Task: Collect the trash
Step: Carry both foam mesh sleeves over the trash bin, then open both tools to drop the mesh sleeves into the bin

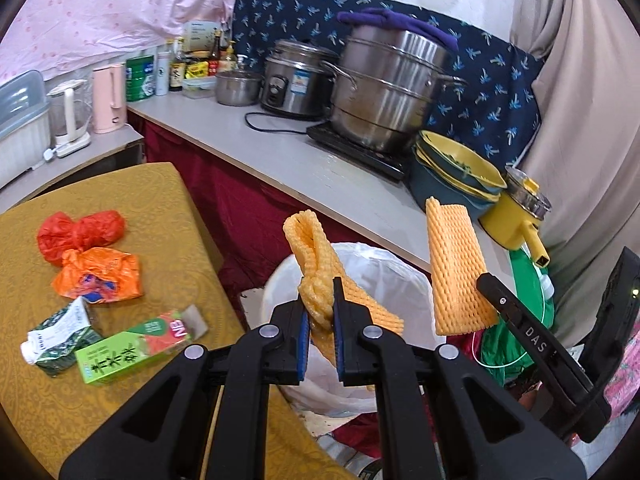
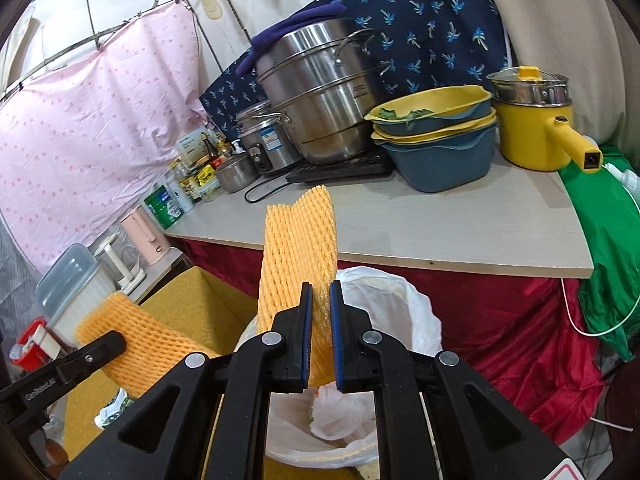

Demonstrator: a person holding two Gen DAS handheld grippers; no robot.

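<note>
Your left claw (image 1: 321,312) is clamped on a crumpled yellow foam net (image 1: 316,268), held just above the white-lined trash bin (image 1: 384,268). Your right claw (image 2: 321,320) pinches a flatter foam sleeve (image 2: 296,248) that stands upright over the same bin (image 2: 416,320). More trash lies on the yellow table (image 1: 120,188) to the left: a red bag (image 1: 80,232), an orange bag (image 1: 100,276), a crushed dark green carton (image 1: 60,336) and a light green box (image 1: 136,344). Behind the bin, a steel steamer pot (image 1: 384,88) sits on the grey counter (image 1: 280,160).

Trash bin (image 1: 280,280) mostly hidden behind fingers (image 1: 298,340); bottle labels (image 1: 176,70) unreadable.
</note>
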